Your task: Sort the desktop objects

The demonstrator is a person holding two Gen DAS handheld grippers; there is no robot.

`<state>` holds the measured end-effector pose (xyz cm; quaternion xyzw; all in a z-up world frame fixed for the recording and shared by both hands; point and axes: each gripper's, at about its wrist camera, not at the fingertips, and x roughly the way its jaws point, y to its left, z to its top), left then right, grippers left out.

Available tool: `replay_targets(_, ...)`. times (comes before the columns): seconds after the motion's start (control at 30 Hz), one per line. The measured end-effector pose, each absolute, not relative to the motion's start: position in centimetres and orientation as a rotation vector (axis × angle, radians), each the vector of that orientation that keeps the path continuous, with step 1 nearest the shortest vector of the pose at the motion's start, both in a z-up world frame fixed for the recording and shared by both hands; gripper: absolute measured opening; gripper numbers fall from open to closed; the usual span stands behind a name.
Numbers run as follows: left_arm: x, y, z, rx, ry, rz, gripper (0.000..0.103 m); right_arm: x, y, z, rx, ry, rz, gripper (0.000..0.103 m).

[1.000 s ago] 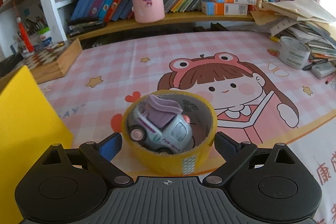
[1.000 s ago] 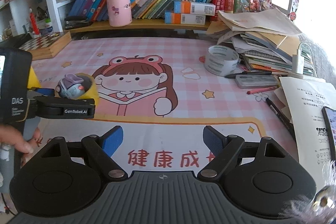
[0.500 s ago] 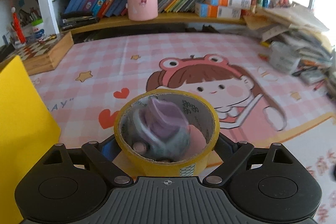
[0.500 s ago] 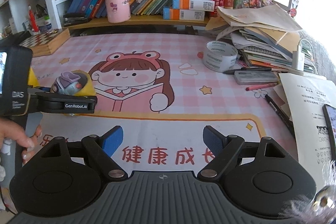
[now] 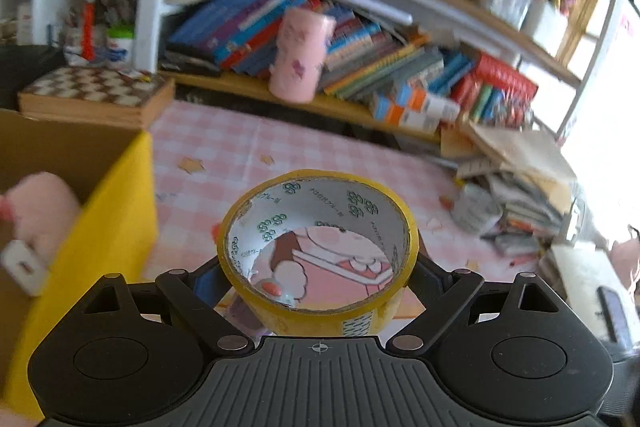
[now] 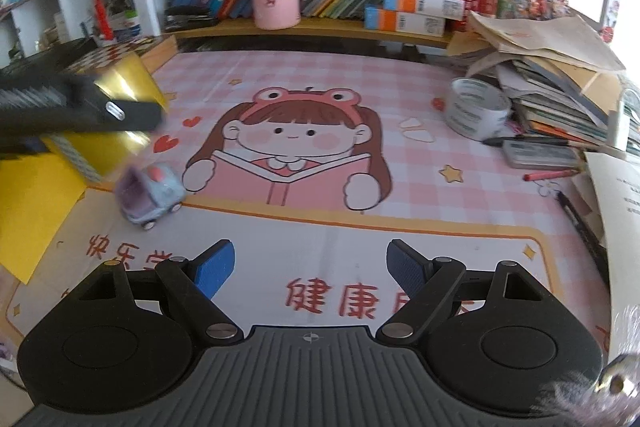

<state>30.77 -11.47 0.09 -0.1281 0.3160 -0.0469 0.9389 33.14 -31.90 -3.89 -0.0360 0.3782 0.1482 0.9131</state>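
I am holding the yellow tape roll (image 5: 318, 251) across its width with my left fingers (image 5: 318, 267), spread wide and pressing on both sides, lifted clear of the bench (image 6: 400, 107) beside the yellow box (image 5: 112, 227). The hold is only a pinch on a smooth round rim, so I am risking the roll twisting out and dropping short of the box. The toy car (image 6: 150, 193) is sitting loose on the mat below, near the box corner; a falling roll could knock it rolling. My right fingers (image 6: 310, 267) are hanging partly open and empty over the mat.
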Motion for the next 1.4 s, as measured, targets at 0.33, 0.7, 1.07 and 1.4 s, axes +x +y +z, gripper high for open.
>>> replay_targets(0.33,25.4,-9.2,3.4,-0.263,0.576,0.030,0.092,33.8,-29.6,-4.4,-0.093,0.773,0.405,0.082)
replay_targets(0.7,21.9,-8.6,4.5,-0.204,0.555,0.124,0.092,36.0,-25.7,-5.7,-0.158,0.771,0.552,0.082)
replay_targets(1.07,20.1,-8.1,4.7,-0.200,0.549,0.172,0.092,37.4,-20.3,-7.2,-0.290,0.768,0.820,0.082)
replay_targets(1.4,20.0,-8.1,4.9,-0.206,0.541,0.161,0.092,39.0,-19.1,-8.5,-0.359,0.779,0.879,0.066)
